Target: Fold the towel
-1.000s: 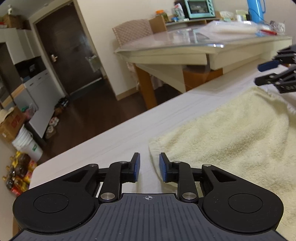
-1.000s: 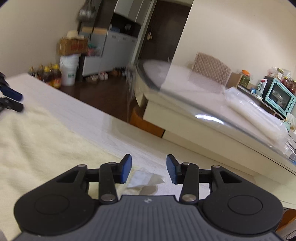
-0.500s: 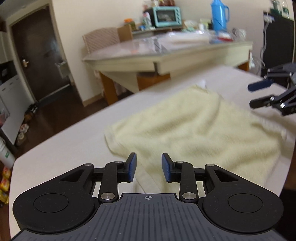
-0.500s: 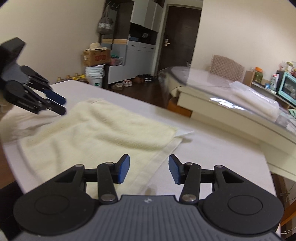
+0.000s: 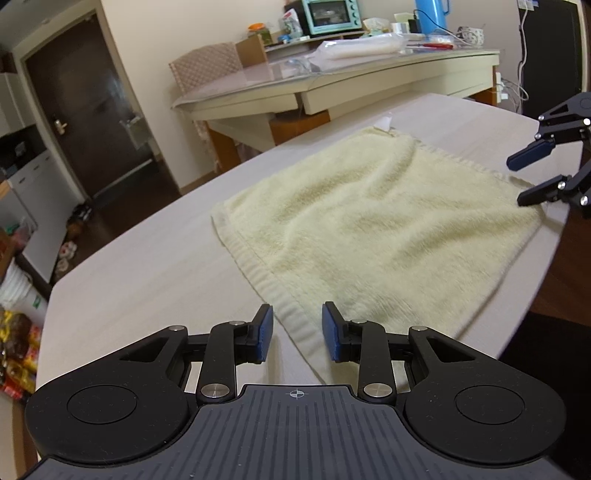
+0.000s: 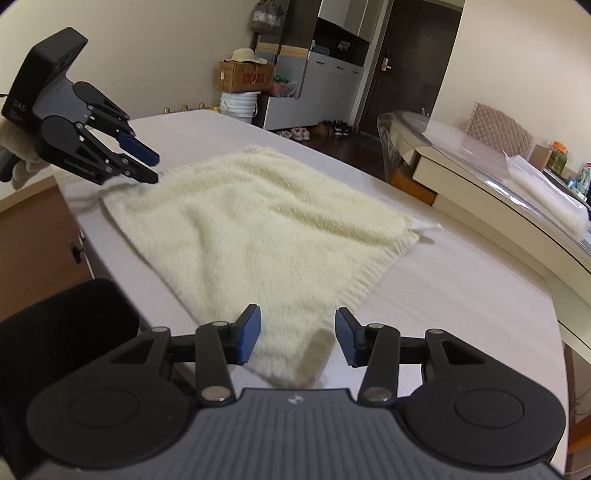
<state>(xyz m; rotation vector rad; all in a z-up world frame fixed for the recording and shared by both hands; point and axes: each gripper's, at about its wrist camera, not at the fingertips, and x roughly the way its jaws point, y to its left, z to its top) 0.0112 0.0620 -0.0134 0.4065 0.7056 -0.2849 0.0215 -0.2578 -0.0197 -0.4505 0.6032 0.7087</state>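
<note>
Left tool (image 5: 297,332) agape, right tool (image 6: 297,339) agape, towel (image 5: 369,221) flat

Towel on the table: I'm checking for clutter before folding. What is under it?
The towel lies spread on the pale table, white tag poking out. Whatever lies beneath is covered.

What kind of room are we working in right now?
Most likely a home dining or living area: a glass-topped dining table with a padded chair, a teal toaster oven, and shoes by the entry door.
</note>
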